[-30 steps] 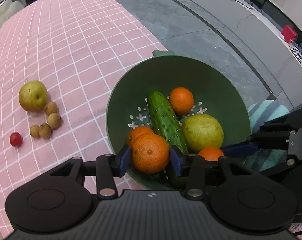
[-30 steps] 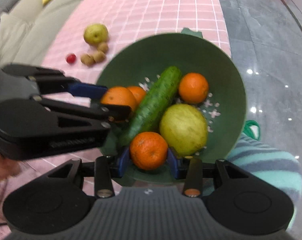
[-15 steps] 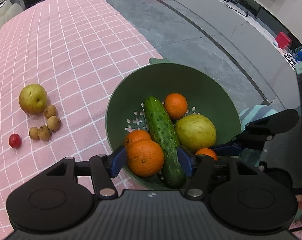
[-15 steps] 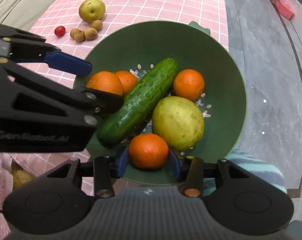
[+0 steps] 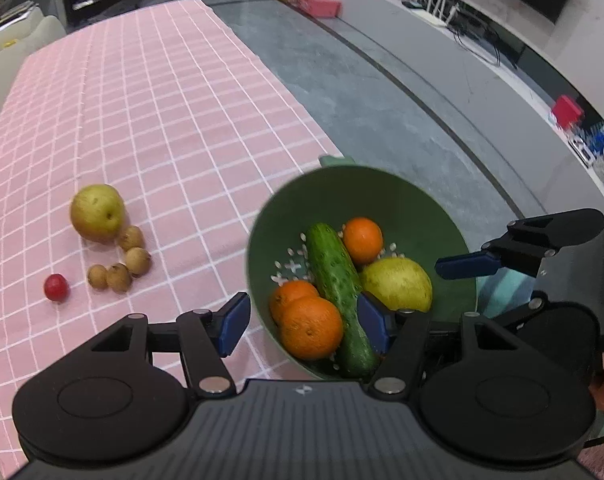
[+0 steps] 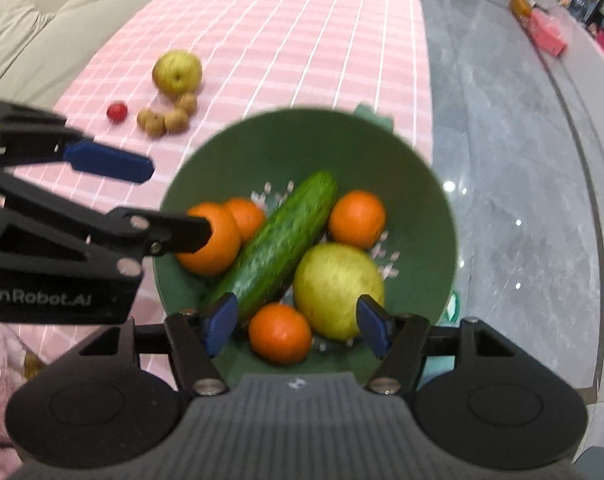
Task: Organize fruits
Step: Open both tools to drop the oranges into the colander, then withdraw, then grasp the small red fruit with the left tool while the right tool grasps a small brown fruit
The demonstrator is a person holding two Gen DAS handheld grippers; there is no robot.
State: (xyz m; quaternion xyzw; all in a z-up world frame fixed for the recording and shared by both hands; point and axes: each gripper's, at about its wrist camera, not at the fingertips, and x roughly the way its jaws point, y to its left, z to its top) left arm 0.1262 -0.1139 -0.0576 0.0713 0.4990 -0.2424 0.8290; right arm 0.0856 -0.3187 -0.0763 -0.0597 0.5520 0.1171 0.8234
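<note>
Left wrist view: we look down past our left gripper (image 5: 303, 326), whose blue pads have just been opening and now stand wide apart. An orange (image 5: 310, 328) lies between them, but neither pad presses on it. It rests in the green colander (image 5: 453, 248), touching a second orange (image 5: 290, 294) and the cucumber (image 5: 337, 292). The cucumber's long axis runs from 11 o'clock to 5 o'clock in this view. A third orange (image 5: 362, 240) sits at 1 o'clock of the cucumber, and a yellow-green pear (image 5: 397, 284) at 3 o'clock.

Right wrist view: our right gripper (image 6: 298, 325) has also just been opening. Its pads stand apart around a small orange (image 6: 280, 332) without touching it — released, we judge. Here the cucumber points from 7 o'clock toward 1 o'clock.

Outward, on the pink checked cloth (image 5: 142, 120) at 10 o'clock of the colander, lie a loose pear (image 5: 97, 213), four small brown fruits (image 5: 120, 266) just beside it, and a red cherry tomato (image 5: 56, 287).

We judge both drops done. The next move calls for lifting clear, then reaching toward the loose fruit — the small round ones may roll.
</note>
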